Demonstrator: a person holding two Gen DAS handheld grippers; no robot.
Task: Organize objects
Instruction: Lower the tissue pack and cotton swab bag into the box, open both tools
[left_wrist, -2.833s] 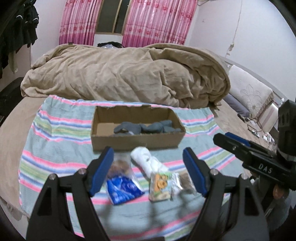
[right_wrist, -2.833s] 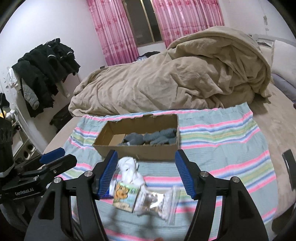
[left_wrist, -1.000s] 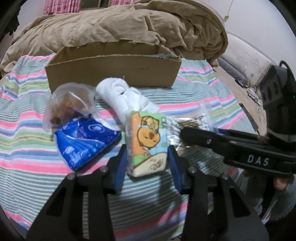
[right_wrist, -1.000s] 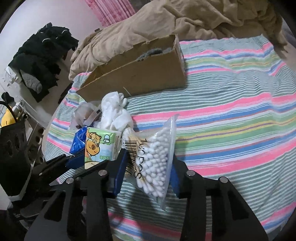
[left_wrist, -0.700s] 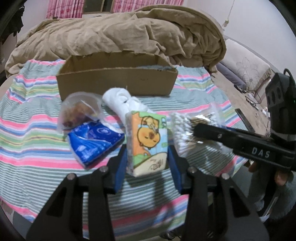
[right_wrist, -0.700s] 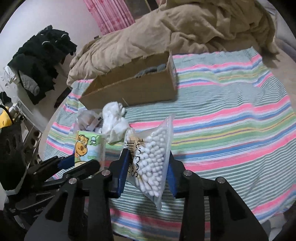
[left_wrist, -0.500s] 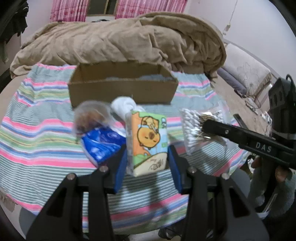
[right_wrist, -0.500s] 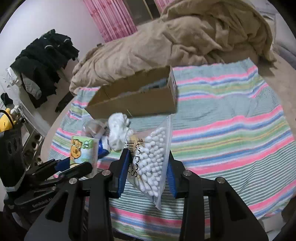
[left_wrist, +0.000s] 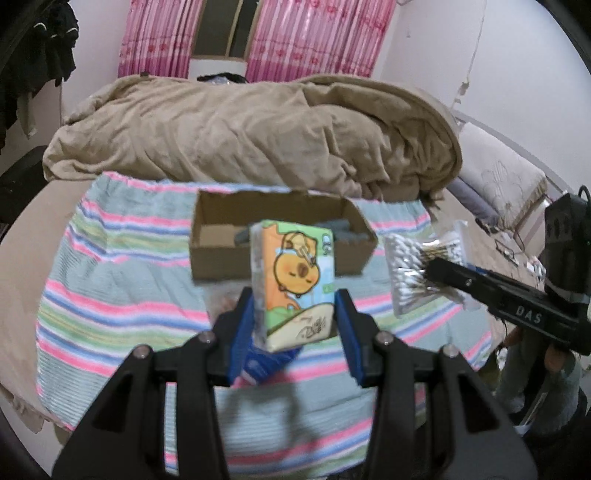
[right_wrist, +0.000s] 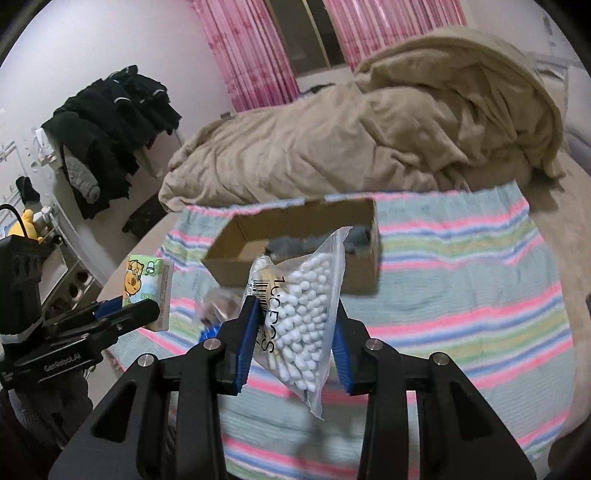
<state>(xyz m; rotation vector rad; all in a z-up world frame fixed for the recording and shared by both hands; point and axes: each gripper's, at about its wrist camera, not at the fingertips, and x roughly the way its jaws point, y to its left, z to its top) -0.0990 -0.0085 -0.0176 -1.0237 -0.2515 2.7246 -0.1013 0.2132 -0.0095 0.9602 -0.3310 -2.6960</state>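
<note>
My left gripper (left_wrist: 297, 317) is shut on a tissue pack (left_wrist: 293, 280) with a cartoon capybara, held upright in the air in front of the cardboard box (left_wrist: 221, 254). My right gripper (right_wrist: 297, 336) is shut on a clear bag of cotton swabs (right_wrist: 303, 310), lifted above the striped blanket (right_wrist: 461, 288). The box (right_wrist: 291, 221) holds grey socks (right_wrist: 356, 234). The swab bag (left_wrist: 410, 269) and right gripper (left_wrist: 436, 273) show at the right of the left wrist view. The tissue pack (right_wrist: 147, 284) shows at the left of the right wrist view.
A blue packet (left_wrist: 266, 363) and a clear bag (right_wrist: 221, 302) lie on the blanket below the grippers. A rumpled tan duvet (left_wrist: 258, 136) lies behind the box. A pillow (left_wrist: 498, 181) is at the right. Dark clothes (right_wrist: 114, 122) hang at the left.
Both grippers closed on their items and lifted them off the blanket. They now sit higher and further back, with the box interior in view.
</note>
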